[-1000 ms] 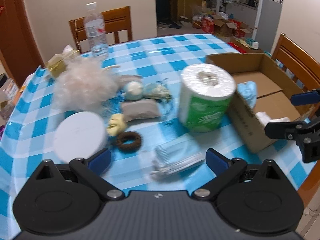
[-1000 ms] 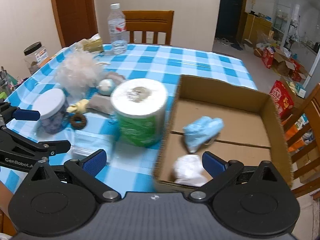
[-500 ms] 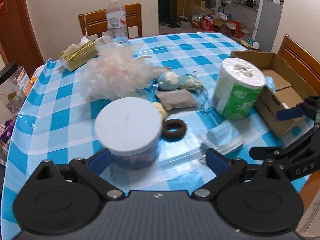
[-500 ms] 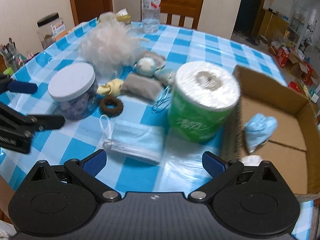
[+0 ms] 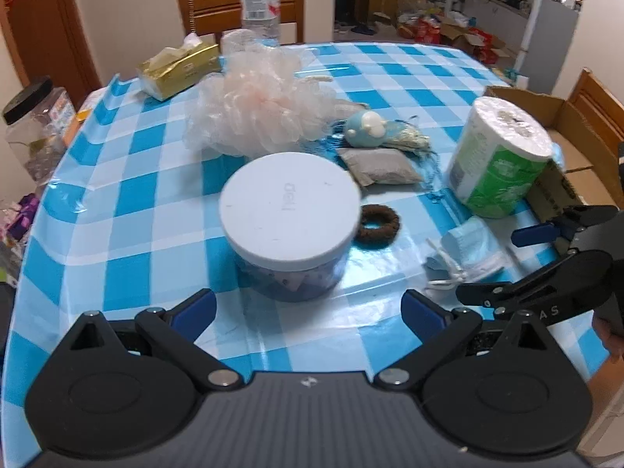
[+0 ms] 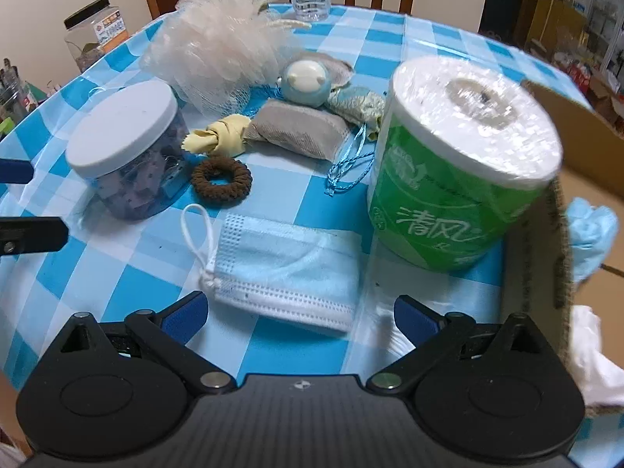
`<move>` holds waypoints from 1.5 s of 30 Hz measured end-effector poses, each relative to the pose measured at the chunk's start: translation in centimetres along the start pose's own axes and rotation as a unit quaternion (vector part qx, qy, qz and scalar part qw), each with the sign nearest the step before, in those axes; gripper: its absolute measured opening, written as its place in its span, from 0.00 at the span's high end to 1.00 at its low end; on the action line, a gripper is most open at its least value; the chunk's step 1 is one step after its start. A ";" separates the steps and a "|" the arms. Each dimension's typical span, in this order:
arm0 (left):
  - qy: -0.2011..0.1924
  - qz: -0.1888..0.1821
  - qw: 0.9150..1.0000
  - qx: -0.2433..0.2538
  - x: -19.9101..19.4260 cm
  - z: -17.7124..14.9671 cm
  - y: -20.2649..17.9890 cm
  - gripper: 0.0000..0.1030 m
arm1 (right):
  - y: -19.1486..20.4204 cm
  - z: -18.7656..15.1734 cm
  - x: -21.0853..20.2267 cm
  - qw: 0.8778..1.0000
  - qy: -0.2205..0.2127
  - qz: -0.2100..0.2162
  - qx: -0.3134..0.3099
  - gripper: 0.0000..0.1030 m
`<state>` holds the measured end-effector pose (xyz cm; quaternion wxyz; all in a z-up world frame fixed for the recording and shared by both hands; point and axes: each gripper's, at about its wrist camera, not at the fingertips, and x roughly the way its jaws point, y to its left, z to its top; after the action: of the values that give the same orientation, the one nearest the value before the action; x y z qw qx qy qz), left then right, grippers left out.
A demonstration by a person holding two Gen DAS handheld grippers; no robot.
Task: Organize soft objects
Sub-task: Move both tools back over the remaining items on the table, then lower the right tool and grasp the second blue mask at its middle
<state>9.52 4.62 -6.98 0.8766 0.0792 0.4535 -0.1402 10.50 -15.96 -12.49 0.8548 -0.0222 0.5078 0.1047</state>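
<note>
Hovering wide apart and empty: left gripper (image 5: 308, 310) before the white-lidded jar (image 5: 288, 222), right gripper (image 6: 300, 314) over the blue face mask (image 6: 288, 269) lying near the table's (image 6: 343, 183) front edge, beside the toilet roll (image 6: 460, 163).

The left gripper (image 5: 308, 308) is swinging leftward and closing in on the white-lidded jar (image 5: 289, 218), which is now sitting just ahead between its spread fingers instead of off to one side. The right gripper (image 6: 298, 314) is turning away from the cardboard box (image 6: 546, 241) and dropping toward the surface, so the blue face mask (image 6: 288, 269) is now lying directly ahead of its wide-apart fingers.
</note>
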 end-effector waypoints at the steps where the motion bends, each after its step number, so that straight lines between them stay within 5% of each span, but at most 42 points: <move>1: -0.001 0.004 1.000 -0.004 0.0 0.0 0.2 0.02 | 0.0 0.1 0.2 1.000 0.001 0.005 0.000 0.00; 15: 0.000 0.010 1.000 -0.030 -0.2 0.3 1.5 0.02 | 4.9 -0.5 0.3 0.993 0.037 0.092 -0.065 0.00; 24: -0.005 -0.007 1.000 -0.027 -0.8 0.4 1.8 0.02 | 5.4 1.2 0.0 0.991 -0.013 0.043 -0.129 0.00; 34: -0.018 -0.005 1.000 0.009 -1.2 2.0 2.6 0.02 | 6.4 0.2 1.3 0.979 0.047 0.098 -0.170 0.00; 39: -0.025 0.001 1.000 0.019 -0.7 3.6 3.1 0.02 | 6.8 -0.1 1.3 0.982 0.021 0.075 -0.170 0.00; 45: -0.042 0.003 0.999 0.032 -0.1 6.2 3.5 0.02 | 6.5 0.3 1.6 0.985 -0.002 0.048 -0.163 0.14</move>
<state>15.34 6.30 -3.29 0.8922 0.1030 0.4115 -0.1553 10.19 -9.36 -13.33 0.8347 -0.1364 0.4827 0.2274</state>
